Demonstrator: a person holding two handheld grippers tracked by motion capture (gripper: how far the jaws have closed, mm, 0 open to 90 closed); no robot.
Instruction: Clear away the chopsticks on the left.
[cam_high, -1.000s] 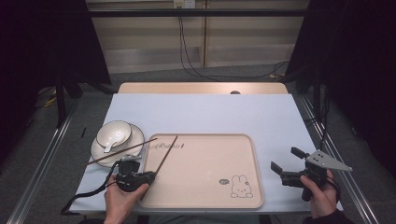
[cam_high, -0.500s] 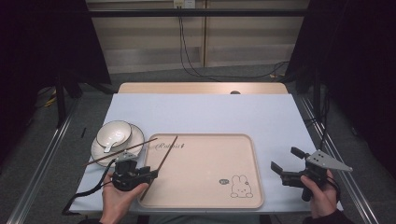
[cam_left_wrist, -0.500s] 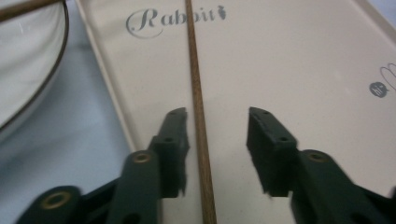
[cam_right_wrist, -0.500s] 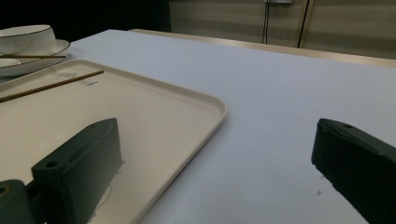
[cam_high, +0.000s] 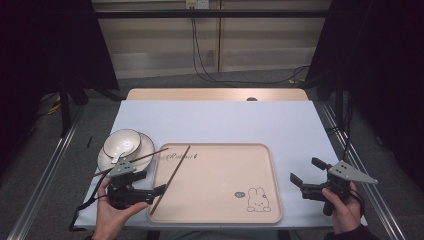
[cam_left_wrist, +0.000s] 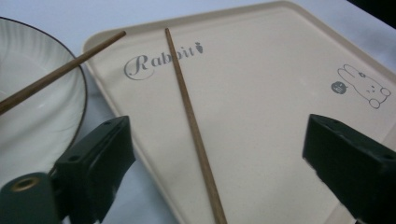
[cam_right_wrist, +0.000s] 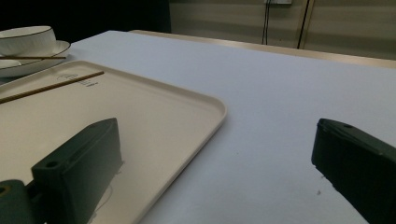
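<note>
A beige tray (cam_high: 225, 175) with a rabbit print lies at the table's front centre. One brown chopstick (cam_high: 171, 178) lies slantwise on the tray's left part. A second chopstick (cam_high: 145, 156) rests across the white plate (cam_high: 146, 148) and the tray's corner. My left gripper (cam_high: 152, 182) is open at the tray's left edge, its jaws either side of the first chopstick (cam_left_wrist: 191, 121) but apart from it. My right gripper (cam_high: 305, 170) stands open over the bare table just right of the tray (cam_right_wrist: 154, 112), holding nothing.
A white bowl (cam_high: 122, 141) sits on the plate left of the tray, and it also stands at the far left in the right gripper view (cam_right_wrist: 25, 39). A white sheet (cam_high: 225, 122) covers the table. Cables hang behind the far edge.
My left gripper has turned from pointing away to pointing right, across the tray's left edge, and shifted slightly left. The right gripper and the chopsticks have not moved.
</note>
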